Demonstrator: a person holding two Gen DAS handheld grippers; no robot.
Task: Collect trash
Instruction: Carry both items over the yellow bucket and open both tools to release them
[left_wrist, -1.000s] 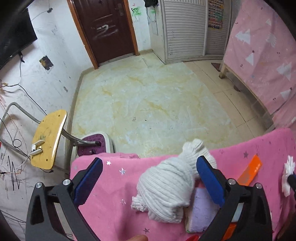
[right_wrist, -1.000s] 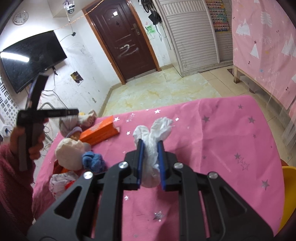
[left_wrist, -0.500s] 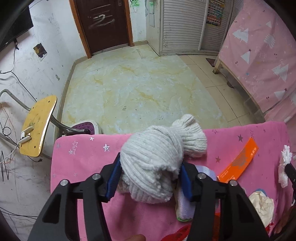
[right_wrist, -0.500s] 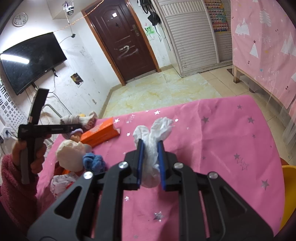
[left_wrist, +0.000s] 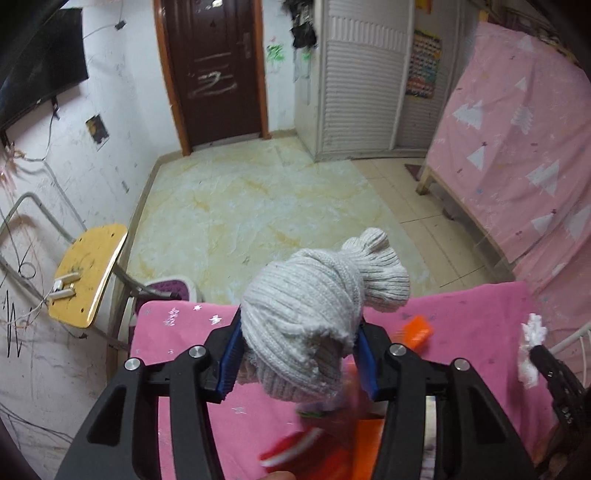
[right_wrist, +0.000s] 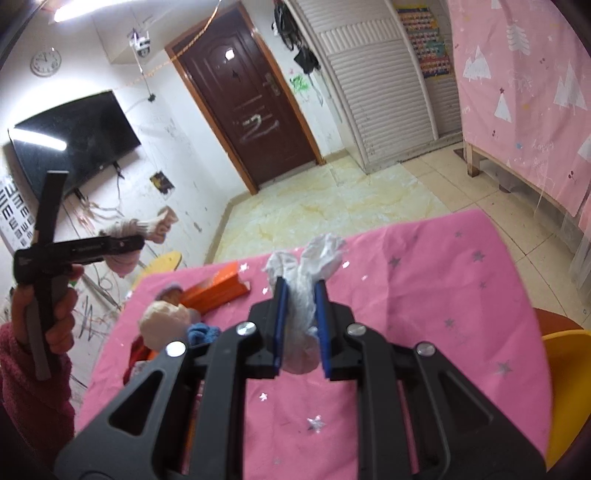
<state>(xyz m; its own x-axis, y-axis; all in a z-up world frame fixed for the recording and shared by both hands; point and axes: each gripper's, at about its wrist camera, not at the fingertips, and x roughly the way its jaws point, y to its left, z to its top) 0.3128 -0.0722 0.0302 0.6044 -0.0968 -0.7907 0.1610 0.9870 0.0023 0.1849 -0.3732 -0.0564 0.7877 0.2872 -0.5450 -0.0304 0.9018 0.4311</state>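
My left gripper (left_wrist: 297, 354) is shut on a balled white knit sock (left_wrist: 314, 306) and holds it above the left end of the pink table (left_wrist: 184, 332). From the right wrist view the same sock (right_wrist: 136, 232) hangs in the raised left gripper (right_wrist: 147, 240), left of the table. My right gripper (right_wrist: 300, 325) is shut on a crumpled white tissue (right_wrist: 308, 273) over the middle of the pink tablecloth (right_wrist: 424, 295). The tissue (left_wrist: 530, 343) also shows at the right edge of the left wrist view.
On the table's left part lie an orange box (right_wrist: 218, 288), a cream ball (right_wrist: 164, 321), a blue cloth (right_wrist: 203, 332) and red items. A yellow chair (left_wrist: 86, 273) and a purple stool (left_wrist: 166, 291) stand on the floor beyond the table's left end. An orange-yellow bin (right_wrist: 569, 369) sits at right.
My left gripper closed on the sock and lifted it off the table, up and to the left. The right gripper stayed still, shut on the tissue.
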